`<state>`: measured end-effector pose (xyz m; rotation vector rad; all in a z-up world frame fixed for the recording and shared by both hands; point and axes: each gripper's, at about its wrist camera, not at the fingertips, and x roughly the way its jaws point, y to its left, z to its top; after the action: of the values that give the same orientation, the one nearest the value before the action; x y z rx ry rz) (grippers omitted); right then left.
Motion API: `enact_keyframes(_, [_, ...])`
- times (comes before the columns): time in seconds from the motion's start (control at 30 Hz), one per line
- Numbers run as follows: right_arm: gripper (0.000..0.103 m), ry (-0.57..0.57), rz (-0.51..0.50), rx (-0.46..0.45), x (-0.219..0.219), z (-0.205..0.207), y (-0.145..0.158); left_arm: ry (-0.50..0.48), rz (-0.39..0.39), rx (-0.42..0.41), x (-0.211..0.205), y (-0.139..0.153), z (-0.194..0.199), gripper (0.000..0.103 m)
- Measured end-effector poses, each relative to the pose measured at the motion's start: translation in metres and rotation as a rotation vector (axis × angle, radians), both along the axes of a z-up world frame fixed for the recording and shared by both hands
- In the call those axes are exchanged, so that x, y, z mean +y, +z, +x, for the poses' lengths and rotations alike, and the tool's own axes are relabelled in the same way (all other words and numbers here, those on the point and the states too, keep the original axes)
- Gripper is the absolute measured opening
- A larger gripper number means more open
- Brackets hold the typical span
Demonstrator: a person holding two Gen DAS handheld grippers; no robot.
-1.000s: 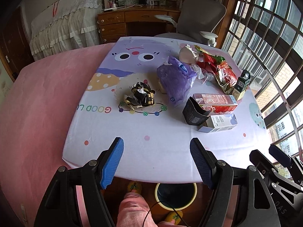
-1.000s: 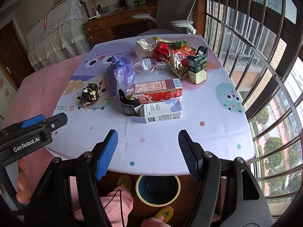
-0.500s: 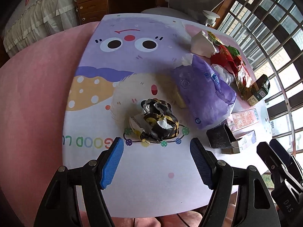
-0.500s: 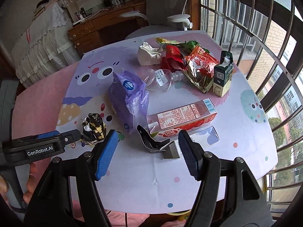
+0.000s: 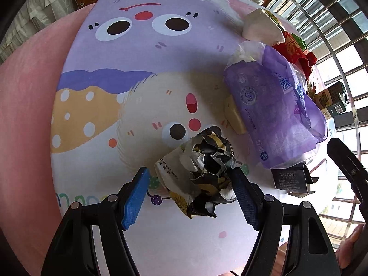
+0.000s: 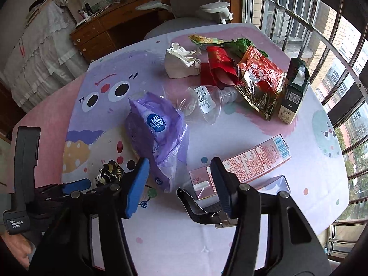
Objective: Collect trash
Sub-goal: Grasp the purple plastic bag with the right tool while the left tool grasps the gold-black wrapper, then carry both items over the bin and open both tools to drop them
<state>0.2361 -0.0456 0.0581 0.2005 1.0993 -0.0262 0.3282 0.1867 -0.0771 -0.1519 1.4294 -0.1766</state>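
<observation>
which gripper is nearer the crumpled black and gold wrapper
Left. The left gripper has its open jaws around the crumpled wrapper; the right gripper is off to its right.

Both the left gripper (image 5: 191,191) and right gripper (image 6: 179,184) have black plastic frames, silver screws and ribbed blue finger pads (image 5: 134,194).

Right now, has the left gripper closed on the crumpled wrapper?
No, the left gripper is open, its fingers either side of the crumpled wrapper.

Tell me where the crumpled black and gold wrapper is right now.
In the left wrist view, the crumpled wrapper lies on the tablecloth between the open left gripper fingers, left of the purple tissue pack.
</observation>
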Motion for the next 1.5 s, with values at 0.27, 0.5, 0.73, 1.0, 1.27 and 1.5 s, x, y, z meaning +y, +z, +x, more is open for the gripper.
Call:
enact_keyframes(0.27, [0.041, 0.006, 0.021, 0.055, 0.004, 0.019, -0.022, -0.075, -0.061, 0.054, -0.021, -0.020, 0.004, 0.074])
enact_keyframes(0.5, [0.012, 0.002, 0.065, 0.059, 0.007, 0.017, -0.033, -0.122, -0.102, 0.034, -0.033, -0.018, -0.001, 0.051])
enact_keyframes(0.73, [0.006, 0.040, 0.097, -0.005, 0.007, -0.011, -0.002, -0.132, -0.038, -0.085, -0.038, 0.014, -0.012, 0.041])
enact_keyframes(1.0, [0.005, 0.100, 0.075, -0.064, -0.004, -0.066, 0.040, -0.079, -0.013, -0.187, -0.021, 0.062, -0.047, 0.040])
enact_keyframes(1.27, [0.005, 0.223, 0.053, -0.144, -0.040, -0.153, 0.076, -0.027, 0.033, -0.359, -0.043, 0.123, -0.135, 0.040])
enact_keyframes(1.5, [0.005, 0.301, 0.056, -0.165, -0.097, -0.239, 0.082, 0.045, 0.053, -0.400, -0.106, 0.134, -0.229, 0.040])
